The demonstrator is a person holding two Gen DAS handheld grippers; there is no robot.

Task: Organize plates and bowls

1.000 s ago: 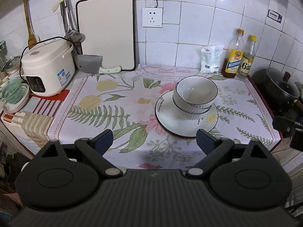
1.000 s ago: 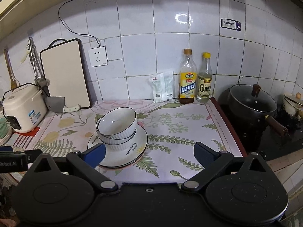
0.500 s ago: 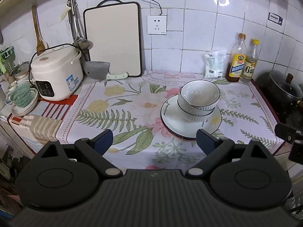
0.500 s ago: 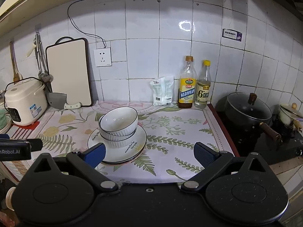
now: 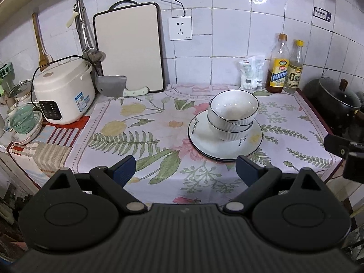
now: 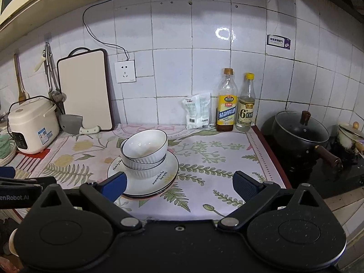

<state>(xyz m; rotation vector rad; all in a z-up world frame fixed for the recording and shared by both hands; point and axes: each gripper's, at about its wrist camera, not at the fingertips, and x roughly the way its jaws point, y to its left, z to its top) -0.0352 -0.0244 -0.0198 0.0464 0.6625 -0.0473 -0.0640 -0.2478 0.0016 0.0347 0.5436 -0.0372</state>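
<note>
Two white ribbed bowls (image 5: 232, 116) (image 6: 144, 153) with dark rims sit nested, the top one tilted, on a stack of white plates (image 5: 206, 141) (image 6: 165, 177). Bowls sit toward the back-left of the top plate, not centred. A pinkish plate edge shows at the bottom of the stack. The stack is on the bench (image 5: 141, 122) (image 6: 211, 159), on a floral cloth, right of centre in the left wrist view and left of centre in the right wrist view.

Left gripper (image 5: 185, 169): jaws wide apart, empty, held in front of the stack and touching nothing; its right finger (image 5: 246, 170) overlaps the near plate rim in the view.

Right gripper (image 6: 179, 187): jaws wide apart, empty; its left finger (image 6: 115, 186) overlaps the front-left plate rim in the view; cannot tell contact.

Each gripper shows at the edge of the other's view.

Around it:
- cutting board (image 5: 129, 47) (image 6: 85, 91) leaning on the tiled wall at the back
- cleaver (image 5: 113, 88) (image 6: 72, 124) propped at its foot
- rice cooker (image 5: 62, 89) (image 6: 33, 124) far left
- two bottles (image 5: 286, 66) (image 6: 235, 102) and a white packet (image 5: 251, 71) (image 6: 196, 110) against the wall behind the stack
- lidded black pot (image 5: 336, 100) (image 6: 300, 128) on the stove at right
</note>
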